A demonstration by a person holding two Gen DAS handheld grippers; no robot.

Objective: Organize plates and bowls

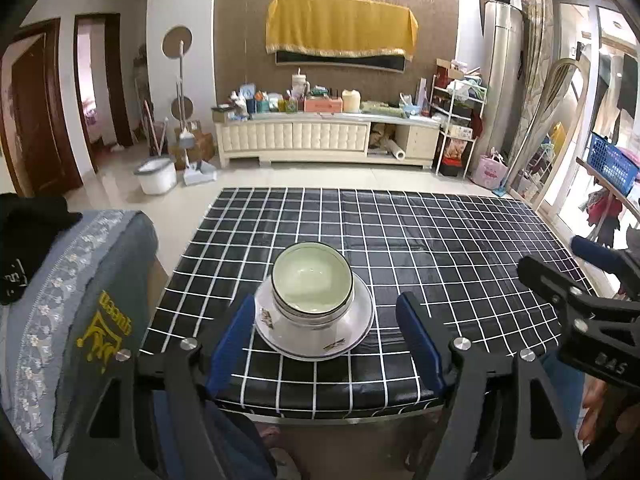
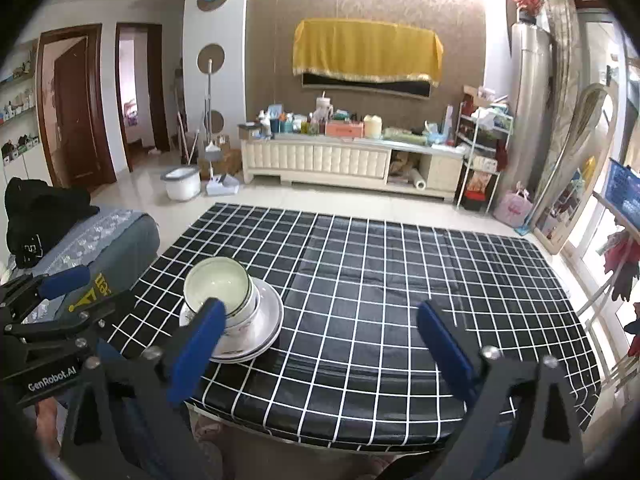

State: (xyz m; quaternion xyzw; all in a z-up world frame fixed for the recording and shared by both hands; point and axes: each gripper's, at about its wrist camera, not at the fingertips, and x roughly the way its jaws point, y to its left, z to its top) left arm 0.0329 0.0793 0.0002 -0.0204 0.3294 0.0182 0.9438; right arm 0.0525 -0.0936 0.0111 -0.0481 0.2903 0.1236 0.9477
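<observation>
Pale green bowls are nested and stand on stacked white plates near the front left of the black checked table. My left gripper hovers in front of the stack, open, with nothing between its blue pads. My right gripper is open wide and empty, to the right of the stack; its left pad overlaps the bowls in view. Each gripper shows at the edge of the other's view, the right gripper and the left gripper.
A seat with a grey-blue cover and a black garment stands left of the table. Beyond it are a white bucket, a cluttered cream cabinet and a blue basket at the right.
</observation>
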